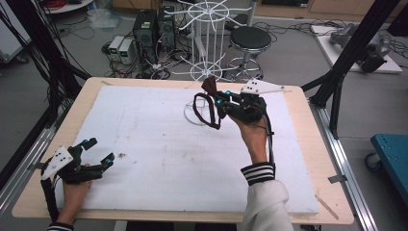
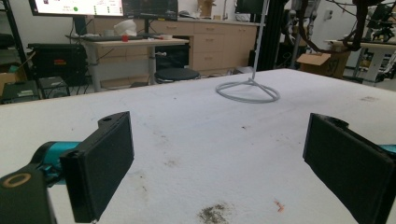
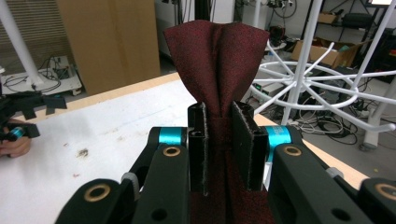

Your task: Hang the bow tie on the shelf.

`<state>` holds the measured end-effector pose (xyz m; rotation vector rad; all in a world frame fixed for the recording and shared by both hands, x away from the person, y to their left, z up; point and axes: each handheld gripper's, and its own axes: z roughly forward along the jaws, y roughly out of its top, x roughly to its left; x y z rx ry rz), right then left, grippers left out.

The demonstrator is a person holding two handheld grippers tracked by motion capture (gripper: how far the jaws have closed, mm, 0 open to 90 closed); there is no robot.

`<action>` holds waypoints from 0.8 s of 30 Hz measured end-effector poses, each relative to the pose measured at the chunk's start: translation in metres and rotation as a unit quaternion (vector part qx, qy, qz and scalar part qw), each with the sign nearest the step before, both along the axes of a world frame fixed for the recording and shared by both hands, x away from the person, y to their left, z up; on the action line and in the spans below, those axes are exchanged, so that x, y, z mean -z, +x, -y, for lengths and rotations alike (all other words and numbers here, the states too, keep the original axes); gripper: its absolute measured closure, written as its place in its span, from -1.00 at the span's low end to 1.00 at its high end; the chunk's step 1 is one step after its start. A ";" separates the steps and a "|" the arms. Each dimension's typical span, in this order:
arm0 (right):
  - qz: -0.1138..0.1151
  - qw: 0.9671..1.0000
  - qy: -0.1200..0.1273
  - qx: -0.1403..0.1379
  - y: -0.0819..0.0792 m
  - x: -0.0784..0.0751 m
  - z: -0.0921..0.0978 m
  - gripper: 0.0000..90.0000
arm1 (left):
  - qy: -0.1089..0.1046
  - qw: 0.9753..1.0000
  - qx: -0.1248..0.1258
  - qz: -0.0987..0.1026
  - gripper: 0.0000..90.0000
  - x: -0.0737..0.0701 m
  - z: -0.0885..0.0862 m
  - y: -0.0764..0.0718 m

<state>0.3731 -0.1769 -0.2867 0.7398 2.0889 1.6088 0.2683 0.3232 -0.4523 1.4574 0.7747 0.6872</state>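
Right tongs [image 1: 222,102] are up over the far middle of the bench [image 1: 308,159], clamped tight on a dark red tie [image 3: 218,60], its end fanning above the jaws and the rest drooping in a loop by the white rack [image 1: 207,36]. The risk: that slack loop could snag a rack arm, or the smooth cloth could slide out if tugged. Left tongs [image 1: 98,153] rest near left, jaws wide apart, holding nothing. No containers here to speak of.
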 end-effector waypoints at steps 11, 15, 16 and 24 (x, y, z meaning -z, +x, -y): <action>0.004 1.000 0.004 0.024 0.010 0.003 -0.003 0.71 | 0.002 1.000 0.000 0.000 -0.80 0.000 0.000 0.000; 0.007 0.999 0.010 0.033 0.013 0.004 -0.003 0.71 | 0.001 1.000 0.000 -0.001 -0.80 0.000 0.000 0.000; 0.007 0.999 0.010 0.033 0.013 0.004 -0.003 0.71 | 0.001 1.000 0.001 -0.001 -0.80 0.000 0.000 0.000; 0.001 0.999 0.013 0.048 0.015 0.007 0.000 0.71 | 0.000 1.000 0.001 0.000 -0.80 0.000 0.000 0.000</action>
